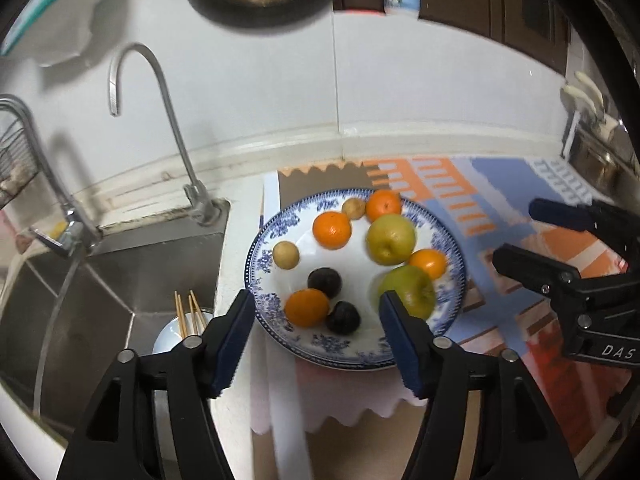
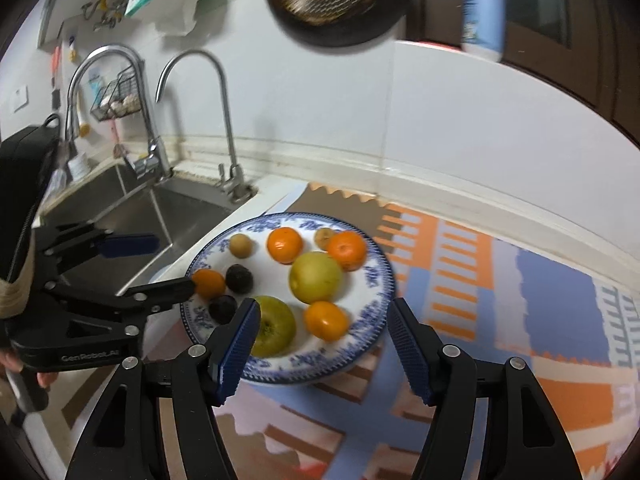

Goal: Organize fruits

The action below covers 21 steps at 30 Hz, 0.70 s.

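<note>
A blue-and-white plate (image 1: 264, 256) sits on the counter beside the sink. It holds several oranges (image 1: 331, 230), two green apples (image 1: 391, 239), two dark round fruits (image 1: 325, 282) and two small tan fruits (image 1: 285, 255). My left gripper (image 1: 318, 336) is open and empty, hovering over the plate's near edge. My right gripper (image 2: 320, 344) is open and empty above the plate's (image 2: 372, 280) near right rim. The near apple (image 2: 274, 330) lies by its left finger. Each gripper shows in the other's view, the right one (image 1: 520, 236) and the left one (image 2: 168, 264).
A steel sink (image 1: 80, 300) with two taps (image 1: 168, 120) lies left of the plate, holding a bowl with chopsticks (image 1: 188, 320). A patterned orange-and-blue mat (image 2: 500, 300) covers the counter to the right. A pan (image 2: 332, 0) hangs on the wall.
</note>
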Available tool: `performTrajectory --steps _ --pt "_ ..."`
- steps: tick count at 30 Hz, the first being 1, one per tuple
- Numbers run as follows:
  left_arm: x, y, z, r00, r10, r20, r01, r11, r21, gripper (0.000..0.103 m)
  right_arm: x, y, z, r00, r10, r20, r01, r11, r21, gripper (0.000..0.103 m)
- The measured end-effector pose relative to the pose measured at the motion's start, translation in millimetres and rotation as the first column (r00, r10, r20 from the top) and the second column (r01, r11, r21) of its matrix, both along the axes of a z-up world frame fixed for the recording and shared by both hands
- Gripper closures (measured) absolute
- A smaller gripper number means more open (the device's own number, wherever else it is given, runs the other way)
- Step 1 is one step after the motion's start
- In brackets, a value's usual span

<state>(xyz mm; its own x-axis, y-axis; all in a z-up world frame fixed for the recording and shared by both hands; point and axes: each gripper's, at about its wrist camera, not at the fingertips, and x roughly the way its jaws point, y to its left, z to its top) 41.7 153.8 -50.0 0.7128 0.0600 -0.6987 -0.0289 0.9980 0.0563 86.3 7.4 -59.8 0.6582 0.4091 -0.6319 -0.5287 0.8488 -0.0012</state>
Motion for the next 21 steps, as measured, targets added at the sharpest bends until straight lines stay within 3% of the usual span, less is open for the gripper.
performTrajectory --steps 4,6,10,21 --pt "-19 -16 16 0.998 0.036 0.052 -0.036 0.999 -0.007 0.028 -18 -24 10 1.0 -0.027 0.015 0.026 0.999 0.025 0.029" --pt "-30 -26 24 0.996 0.053 0.077 -0.052 0.999 -0.012 0.025 -28 -38 14 0.999 -0.046 0.02 0.045 0.998 0.042 0.024" --pt "-56 -51 38 0.988 0.074 0.139 -0.078 0.997 0.021 0.019 -48 -62 21 0.997 -0.077 0.032 0.075 0.995 0.059 0.021" --pt "-120 -98 61 0.975 0.093 0.201 -0.098 0.995 0.017 0.003 -111 -126 41 0.982 -0.179 0.063 0.172 0.979 0.106 0.014"
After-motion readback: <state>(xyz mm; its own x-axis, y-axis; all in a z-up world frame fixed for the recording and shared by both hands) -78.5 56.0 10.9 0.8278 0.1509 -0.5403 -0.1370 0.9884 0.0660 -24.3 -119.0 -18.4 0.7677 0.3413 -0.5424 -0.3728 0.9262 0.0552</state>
